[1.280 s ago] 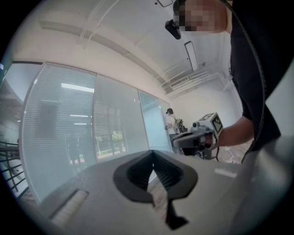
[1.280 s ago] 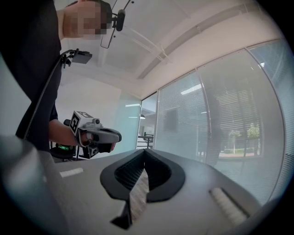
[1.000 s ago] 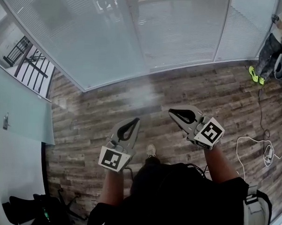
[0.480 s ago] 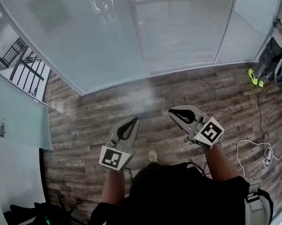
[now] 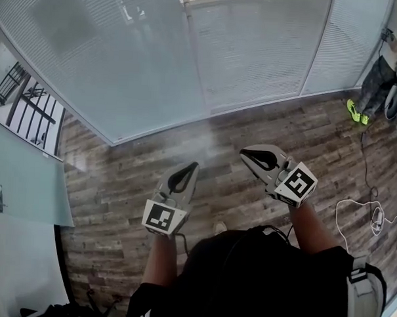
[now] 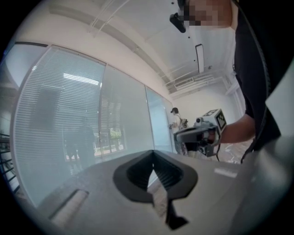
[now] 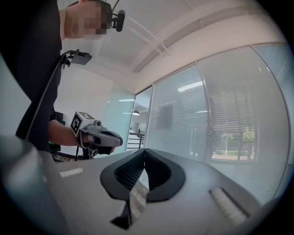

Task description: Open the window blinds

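Left gripper view has the left claw closed, tips meeting with nothing held. The right gripper view shows the right claw the same, shut and empty. Both are held level, side by side ahead of the body, and point at the blinds. These hang fully lowered behind glass panels, well apart from either claw across a strip of wood floor.

I judge the step to be the approach, with the task barely begun. To do it well, walk up until one panel's edge is in reach. Then search along each post for a cord, wand or knob, since none shows in any view. Part one claw only once it lines up with that control, and keep the other off the glass.

Only the head view shows the gap of floor left to cross and a loose cable lying at the right, worth stepping round. Only the left gripper view shows a person upright at the far end of the panels. Only the right gripper view shows a dark railing past the clear pane, and trees dimly through the slats
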Demonstrator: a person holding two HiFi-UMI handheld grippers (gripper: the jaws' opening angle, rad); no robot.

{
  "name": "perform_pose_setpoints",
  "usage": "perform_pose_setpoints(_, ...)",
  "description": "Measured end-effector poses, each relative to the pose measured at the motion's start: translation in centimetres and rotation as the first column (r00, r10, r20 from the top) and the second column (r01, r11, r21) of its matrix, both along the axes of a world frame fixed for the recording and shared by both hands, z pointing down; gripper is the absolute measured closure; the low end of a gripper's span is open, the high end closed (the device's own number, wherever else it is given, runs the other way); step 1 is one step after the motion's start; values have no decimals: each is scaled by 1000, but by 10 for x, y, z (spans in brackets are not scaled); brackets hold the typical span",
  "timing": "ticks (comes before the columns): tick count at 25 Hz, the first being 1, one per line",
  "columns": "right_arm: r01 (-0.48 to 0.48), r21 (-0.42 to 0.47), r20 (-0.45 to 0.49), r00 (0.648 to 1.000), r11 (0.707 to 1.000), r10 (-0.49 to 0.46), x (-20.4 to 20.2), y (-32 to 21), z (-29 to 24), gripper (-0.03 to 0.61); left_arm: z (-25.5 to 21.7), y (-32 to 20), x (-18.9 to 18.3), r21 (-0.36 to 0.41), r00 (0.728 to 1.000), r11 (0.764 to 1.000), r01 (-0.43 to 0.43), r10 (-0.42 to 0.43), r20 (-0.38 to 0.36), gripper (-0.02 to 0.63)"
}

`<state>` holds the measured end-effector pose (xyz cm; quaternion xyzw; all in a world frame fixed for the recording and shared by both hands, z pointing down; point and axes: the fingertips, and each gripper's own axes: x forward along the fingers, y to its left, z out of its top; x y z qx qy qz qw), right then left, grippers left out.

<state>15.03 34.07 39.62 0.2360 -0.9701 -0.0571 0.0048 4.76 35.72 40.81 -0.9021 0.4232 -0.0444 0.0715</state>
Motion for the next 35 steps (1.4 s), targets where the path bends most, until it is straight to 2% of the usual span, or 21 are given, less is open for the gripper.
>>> perform_pose_setpoints(4,-11,4,-17,1000,1000,11,-20,-20,1,574,-5,-19,-17,-1,1000,1000,-19,19,-12,609)
perform_pose_setpoints(10,-24,25,-32,999,999,25,-42,-42,3,574,-5,-44,-40,57,999,998,-33,34,-16,609)
perform_pose_setpoints(15,-23,20,-47,999,1000,24,-58,-48,10,572,-2,-51,-47,28,998,998,-56,56,-18,609)
perform_pose_setpoints(21,-39,18,-54,998,999,40,-63,-50,9,574,4,-52,-51,15,997,997,-73,73,-21,609)
perform_pose_setpoints(24,-37,25,-72,997,999,38,-66,-51,9,574,6,-54,-52,35,996,996,-83,83,-14,609)
perform_pose_setpoints(29,-18,44,-104,994,999,22,-60,-48,13,574,14,-56,-44,17,995,995,-95,94,25,609)
perform_pose_setpoints(35,3,38,-107,994,999,1,-65,-60,19,574,15,-68,-51,17,999,999,-49,49,12,609)
